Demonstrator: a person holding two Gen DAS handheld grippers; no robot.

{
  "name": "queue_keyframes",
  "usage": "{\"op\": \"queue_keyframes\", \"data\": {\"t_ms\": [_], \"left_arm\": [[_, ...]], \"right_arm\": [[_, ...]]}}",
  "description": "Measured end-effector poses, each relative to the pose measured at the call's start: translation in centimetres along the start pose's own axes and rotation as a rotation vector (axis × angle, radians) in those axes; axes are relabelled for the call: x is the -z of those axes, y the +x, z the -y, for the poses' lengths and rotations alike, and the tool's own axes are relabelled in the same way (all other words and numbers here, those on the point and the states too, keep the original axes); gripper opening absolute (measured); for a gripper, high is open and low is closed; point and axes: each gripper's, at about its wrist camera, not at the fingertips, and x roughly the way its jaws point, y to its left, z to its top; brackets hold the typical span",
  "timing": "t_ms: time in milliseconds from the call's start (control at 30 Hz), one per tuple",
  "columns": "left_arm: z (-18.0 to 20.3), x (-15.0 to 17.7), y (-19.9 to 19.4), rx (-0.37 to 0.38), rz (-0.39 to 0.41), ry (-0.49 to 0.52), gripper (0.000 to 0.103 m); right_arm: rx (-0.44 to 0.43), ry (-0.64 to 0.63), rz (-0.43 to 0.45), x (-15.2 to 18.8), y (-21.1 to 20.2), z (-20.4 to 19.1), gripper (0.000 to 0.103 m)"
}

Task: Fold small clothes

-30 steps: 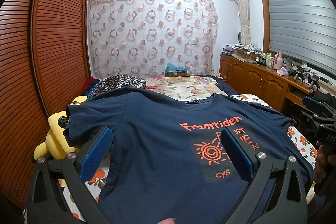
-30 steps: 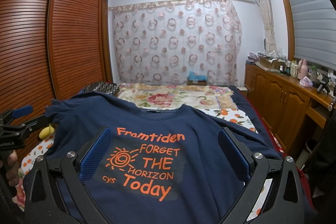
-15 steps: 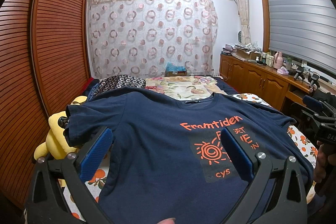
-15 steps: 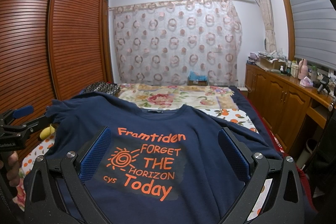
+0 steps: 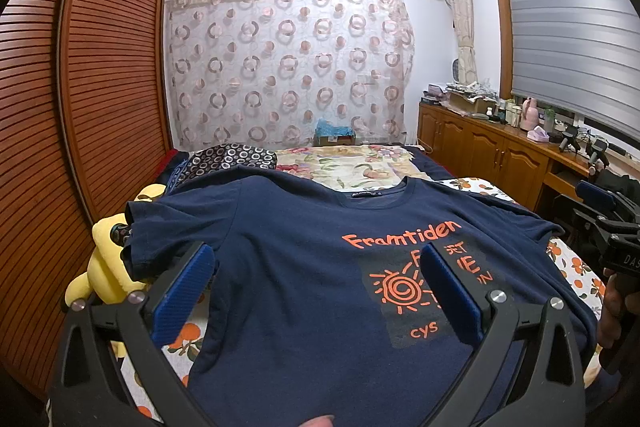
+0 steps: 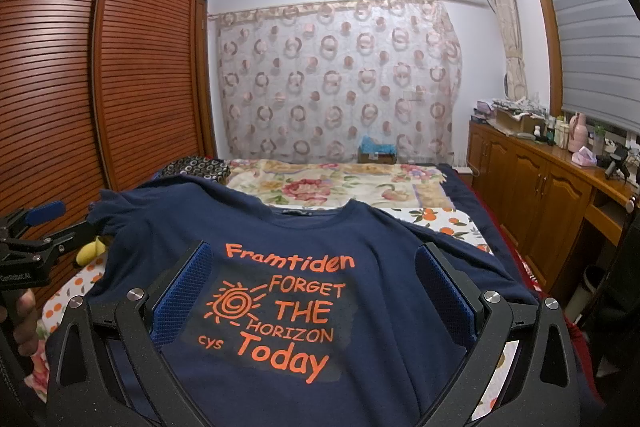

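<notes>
Left wrist view: the left gripper (image 5: 316, 283) hovers with its blue-padded fingers (image 5: 184, 291) spread wide, holding nothing, above a navy cotton T-shirt with orange print (image 5: 304, 267) lying flat, front up, on the orange-patterned bed (image 5: 576, 267). A yellow plush toy (image 5: 108, 267) sits beside the sleeve.

Right wrist view: the right gripper (image 6: 314, 283) is likewise wide and empty over the shirt's lettering.

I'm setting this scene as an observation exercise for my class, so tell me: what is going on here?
A person holds a two-finger tool in each hand over a navy T-shirt spread face up on a bed. The left tool and the right tool are both open, gripping nothing. The shirt lies unfolded, its orange print showing, so folding has not begun. A yellow plush toy sits beside one sleeve.
</notes>
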Motion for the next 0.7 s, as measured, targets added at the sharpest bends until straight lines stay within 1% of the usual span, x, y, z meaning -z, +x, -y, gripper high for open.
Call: {"op": "queue_keyframes", "data": {"t_ms": [700], "left_arm": [[0.03, 0.0, -0.01, -0.001, 0.001, 0.002, 0.103]], "right_arm": [[-0.001, 0.0, 0.001, 0.08, -0.01, -0.13, 0.103]]}}
